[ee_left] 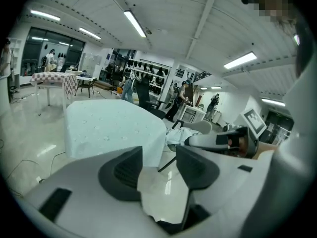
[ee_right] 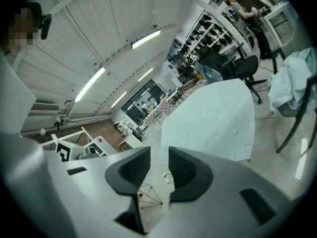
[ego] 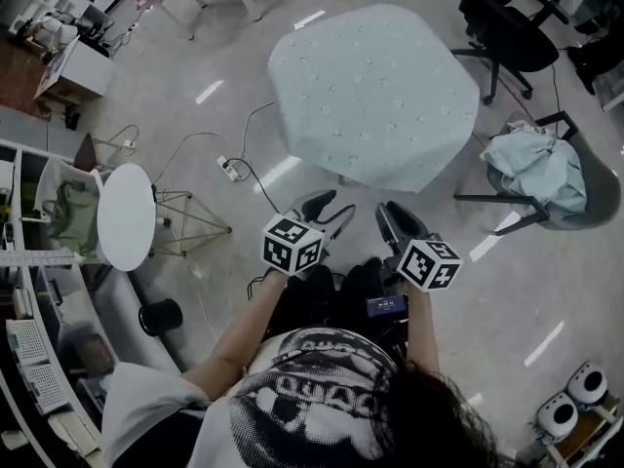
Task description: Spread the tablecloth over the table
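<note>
The tablecloth [ego: 375,96] lies in the upper middle of the head view, pale with small dots, draped over the table so that its edges hang down all round. The top under it is fully covered, and I judge the spreading to be done or nearly so.

Both grippers are well apart from the cloth, low in the middle of the frame and close to the person's body. The left gripper [ego: 327,213] has its jaws apart with only bare floor showing between them in its own view. The right gripper [ee_right: 159,170] also stands with a gap between its pads and nothing in it, just floor and a wire stand far behind. Neither holds anything.

Both point toward the covered table, which sits above the jaws in each gripper view. That fits someone standing back to check how the cloth hangs rather than reaching to tug a corner.

At the right edge of the head view a chair [ego: 575,198] holds a crumpled light cloth [ego: 536,169], apparently a spare that is set aside and plays no part here.
</note>
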Demonstrator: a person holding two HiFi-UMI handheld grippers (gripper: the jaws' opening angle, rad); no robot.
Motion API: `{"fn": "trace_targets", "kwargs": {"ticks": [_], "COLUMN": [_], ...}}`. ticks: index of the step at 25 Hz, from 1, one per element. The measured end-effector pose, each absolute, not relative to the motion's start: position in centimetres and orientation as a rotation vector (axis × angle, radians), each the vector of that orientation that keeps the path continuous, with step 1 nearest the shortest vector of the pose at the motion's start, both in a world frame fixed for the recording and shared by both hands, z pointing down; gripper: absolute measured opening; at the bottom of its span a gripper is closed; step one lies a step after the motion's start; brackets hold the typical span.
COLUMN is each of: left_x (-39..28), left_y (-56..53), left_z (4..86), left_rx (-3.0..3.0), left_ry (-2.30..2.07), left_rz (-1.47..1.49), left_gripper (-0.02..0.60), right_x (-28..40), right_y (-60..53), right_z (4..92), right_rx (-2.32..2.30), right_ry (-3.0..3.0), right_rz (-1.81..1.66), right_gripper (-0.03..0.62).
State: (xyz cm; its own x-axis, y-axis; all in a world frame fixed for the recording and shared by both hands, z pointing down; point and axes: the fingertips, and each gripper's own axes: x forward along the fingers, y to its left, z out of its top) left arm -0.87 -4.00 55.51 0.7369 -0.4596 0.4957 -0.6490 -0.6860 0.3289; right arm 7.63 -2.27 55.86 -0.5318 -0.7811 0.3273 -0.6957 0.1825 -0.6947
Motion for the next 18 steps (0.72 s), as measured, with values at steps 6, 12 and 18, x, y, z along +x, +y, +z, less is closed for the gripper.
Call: {"fn": "trace_targets", "kwargs": {"ticks": [6,12,18], "left_x": [-2.1,-5.0,-9.1], "left_y": [-3.0,-2.5,-2.2], "left_z": [53.7,51.7,49.9], "left_rx": [2.490,2.562,2.613], "left_ry": [-0.804,-0.762,-0.741], "left_rz": [0.501,0.459,0.380], "left_gripper": [0.218,0.196,0.146], "right_x": [5.3,1.7,-2.3], "right_y": [-1.1,0.0,0.6], "right_z": [54.1,50.8,48.6], "right_rx": [-1.451,-1.416,-1.453], "right_ry": [2.377,2.409,2.398], "right_rz": [-1.211,-1.077,-0.980], "right_gripper": [0.103,0.091,0.072]}}
